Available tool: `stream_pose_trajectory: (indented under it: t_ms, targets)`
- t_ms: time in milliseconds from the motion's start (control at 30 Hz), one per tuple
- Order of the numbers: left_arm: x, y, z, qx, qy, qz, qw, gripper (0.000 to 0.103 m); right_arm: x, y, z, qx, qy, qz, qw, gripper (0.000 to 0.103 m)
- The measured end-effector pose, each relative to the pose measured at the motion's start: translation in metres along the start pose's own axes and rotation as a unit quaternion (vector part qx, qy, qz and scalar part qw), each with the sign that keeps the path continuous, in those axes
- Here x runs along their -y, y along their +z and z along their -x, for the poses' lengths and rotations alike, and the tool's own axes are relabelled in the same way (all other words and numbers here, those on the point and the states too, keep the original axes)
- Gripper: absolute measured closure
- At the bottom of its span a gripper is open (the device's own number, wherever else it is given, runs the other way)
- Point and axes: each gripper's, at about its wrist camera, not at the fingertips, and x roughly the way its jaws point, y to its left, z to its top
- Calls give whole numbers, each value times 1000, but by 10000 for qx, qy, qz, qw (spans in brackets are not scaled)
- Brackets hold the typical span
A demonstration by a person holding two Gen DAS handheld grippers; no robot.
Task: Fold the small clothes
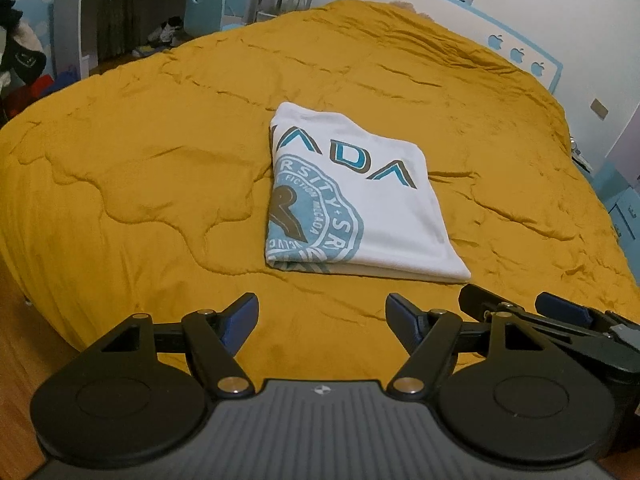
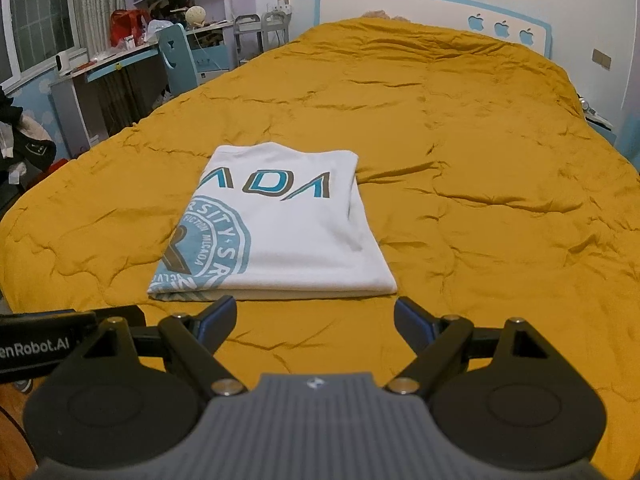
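A white T-shirt (image 1: 360, 204) with a blue print lies folded into a neat rectangle on the mustard quilt (image 1: 160, 160). The same T-shirt (image 2: 276, 228) shows in the right wrist view, left of centre. My left gripper (image 1: 322, 312) hovers open just short of the shirt's near edge, nothing between its blue pads. My right gripper (image 2: 314, 314) is open too, empty, its left fingertip close to the shirt's near edge. The right gripper (image 1: 524, 308) also appears at the lower right of the left wrist view, beside the left one.
The quilt (image 2: 480, 160) covers the whole bed up to a white and blue headboard (image 2: 400, 4). A desk (image 2: 100, 64) with clutter and a blue chair (image 2: 180, 52) stand beyond the bed's left side. Wooden floor (image 1: 24, 340) shows at lower left.
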Motion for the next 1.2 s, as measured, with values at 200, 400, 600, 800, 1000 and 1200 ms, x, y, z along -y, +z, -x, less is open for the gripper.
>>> stream_pose_trajectory:
  t_ms: [200, 400, 600, 800, 1000, 1200]
  targets:
    - [1, -1, -1, -185, -61, -76, 9998, 21, -2, -2, -1, -51, -40, 74, 10000, 21]
    - [3, -1, -1, -207, 34, -135, 9997, 18, -2, -3, -2, -81, -49, 51, 9999, 21]
    - [2, 0, -1, -210, 96, -136, 9996, 17, -2, -3, -5, -124, 17, 1, 9999, 21]
    - [4, 1, 0, -149, 189, -198, 9995, 16, -3, -3, -5, -122, -4, -12, 9999, 21]
    - [5, 2, -1, -163, 204, -216, 9994, 16, -1, -3, -6, -141, 16, -45, 9999, 21]
    - [5, 3, -2, -174, 241, -180, 9994, 16, -1, -2, -6, -154, 10, -10, 9999, 21]
